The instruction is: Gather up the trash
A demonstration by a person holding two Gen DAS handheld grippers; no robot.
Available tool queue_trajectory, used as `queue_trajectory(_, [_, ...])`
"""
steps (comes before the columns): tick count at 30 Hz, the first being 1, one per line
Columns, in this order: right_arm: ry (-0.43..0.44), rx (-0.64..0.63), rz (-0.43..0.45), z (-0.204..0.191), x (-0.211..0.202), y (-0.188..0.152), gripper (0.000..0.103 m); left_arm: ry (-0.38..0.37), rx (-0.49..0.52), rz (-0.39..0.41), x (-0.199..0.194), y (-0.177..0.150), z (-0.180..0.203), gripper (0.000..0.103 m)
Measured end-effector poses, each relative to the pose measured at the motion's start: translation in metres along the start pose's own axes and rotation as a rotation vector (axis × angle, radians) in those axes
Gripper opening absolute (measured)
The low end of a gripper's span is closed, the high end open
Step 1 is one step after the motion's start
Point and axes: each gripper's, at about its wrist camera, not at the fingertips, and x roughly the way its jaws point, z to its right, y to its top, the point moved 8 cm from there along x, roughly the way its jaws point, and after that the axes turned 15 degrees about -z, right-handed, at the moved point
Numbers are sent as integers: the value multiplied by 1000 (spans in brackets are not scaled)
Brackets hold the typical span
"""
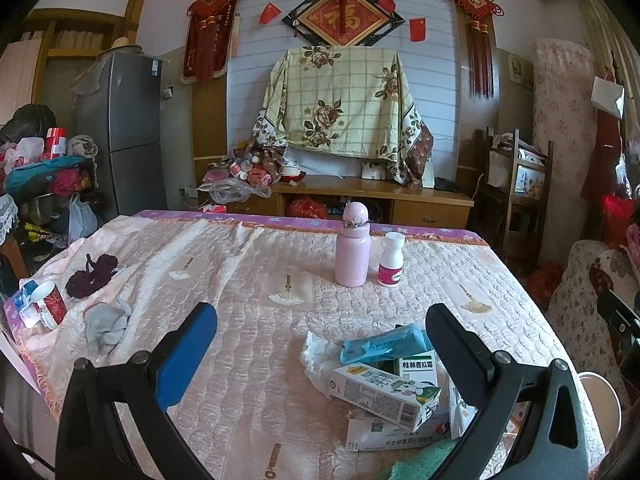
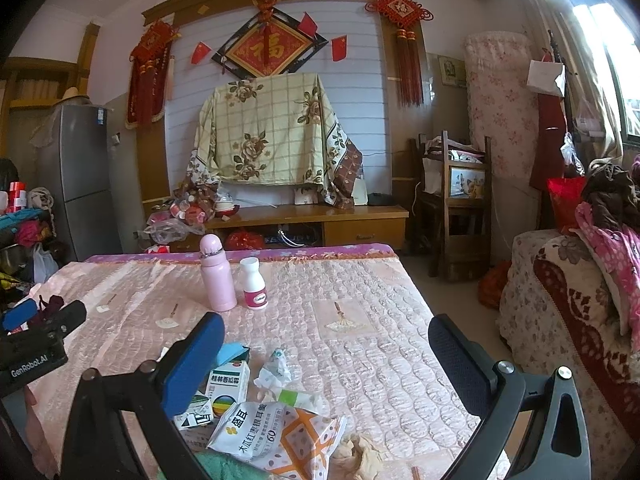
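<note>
A heap of trash lies on the pink quilted table near its front edge. In the left wrist view it holds a white and green carton [image 1: 380, 394], a blue wrapper [image 1: 384, 342] and crumpled white tissue [image 1: 316, 354]. In the right wrist view I see a small medicine box [image 2: 229, 386], a white sachet [image 2: 250, 426], an orange patterned wrapper [image 2: 304, 446] and crumpled paper [image 2: 274, 372]. My left gripper [image 1: 320, 324] is open and empty, above and left of the heap. My right gripper [image 2: 326, 334] is open and empty above it. The left gripper also shows at the left edge of the right wrist view [image 2: 44, 316].
A pink bottle [image 1: 352, 246] and a white pill bottle [image 1: 390, 260] stand mid-table. A red mug [image 1: 50, 304], a grey cloth [image 1: 108, 322] and a dark knitted item [image 1: 92, 274] lie at the left. A green cloth [image 1: 424, 460] is at the front edge. A floral sofa [image 2: 560, 320] stands on the right.
</note>
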Motion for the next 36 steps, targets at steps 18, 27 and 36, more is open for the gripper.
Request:
queue_trajectory(18, [-15,-2,-17,1,9,-2,103,2,-3,-19,6,-2,0,103])
queue_trajectory(27, [-19,-2,-23,3,12,-3,103,8,-3,-41,14,-5,-1,103])
queue_trajectory(36, [-24,-5,-35,7,15,-6,103,16,8,-51,17,-8,0,103])
